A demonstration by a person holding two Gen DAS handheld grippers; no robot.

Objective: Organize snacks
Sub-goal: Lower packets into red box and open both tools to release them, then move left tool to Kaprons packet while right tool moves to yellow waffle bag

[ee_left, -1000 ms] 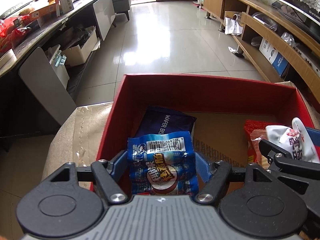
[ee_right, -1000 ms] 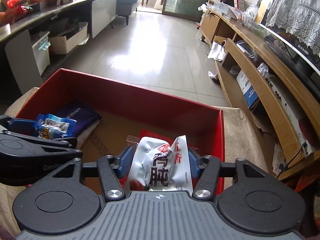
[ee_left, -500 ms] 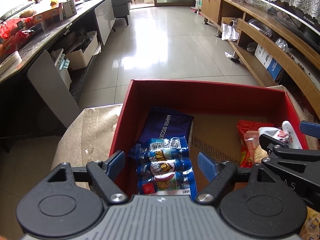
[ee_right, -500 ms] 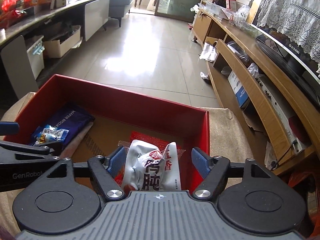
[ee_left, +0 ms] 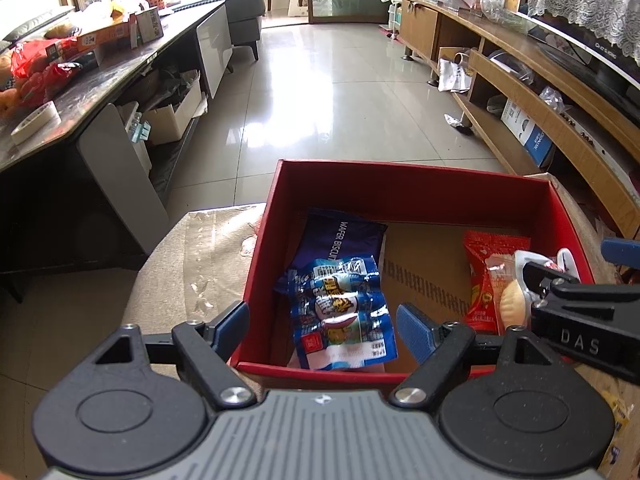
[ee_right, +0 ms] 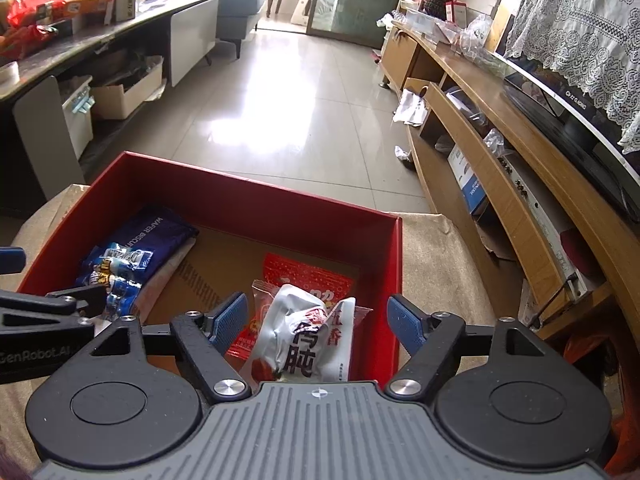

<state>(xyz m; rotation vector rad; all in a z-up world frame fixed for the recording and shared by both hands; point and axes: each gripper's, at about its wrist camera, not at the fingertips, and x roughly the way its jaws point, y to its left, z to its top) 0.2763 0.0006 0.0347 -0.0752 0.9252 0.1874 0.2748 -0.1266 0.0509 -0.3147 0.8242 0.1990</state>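
Note:
A red cardboard box (ee_left: 400, 184) (ee_right: 240, 196) stands on a paper-covered table. A blue snack packet (ee_left: 344, 312) (ee_right: 114, 270) lies in its left part on a dark purple wafer biscuit pack (ee_left: 340, 236) (ee_right: 154, 236). A white and silver packet (ee_right: 304, 336) lies in the right part on a red packet (ee_left: 484, 280) (ee_right: 304, 276). My left gripper (ee_left: 322, 322) is open above the blue packet. My right gripper (ee_right: 318, 320) is open above the white packet. Neither holds anything.
The table (ee_left: 200, 264) shows on both sides of the box. A tiled floor (ee_left: 340, 100) lies beyond. A dark cluttered counter (ee_left: 80, 72) runs on the left, a long wooden shelf unit (ee_right: 500, 152) on the right.
Both grippers have opened and let go of their packets, which now lie in the box. Both have drawn back and up from the box.

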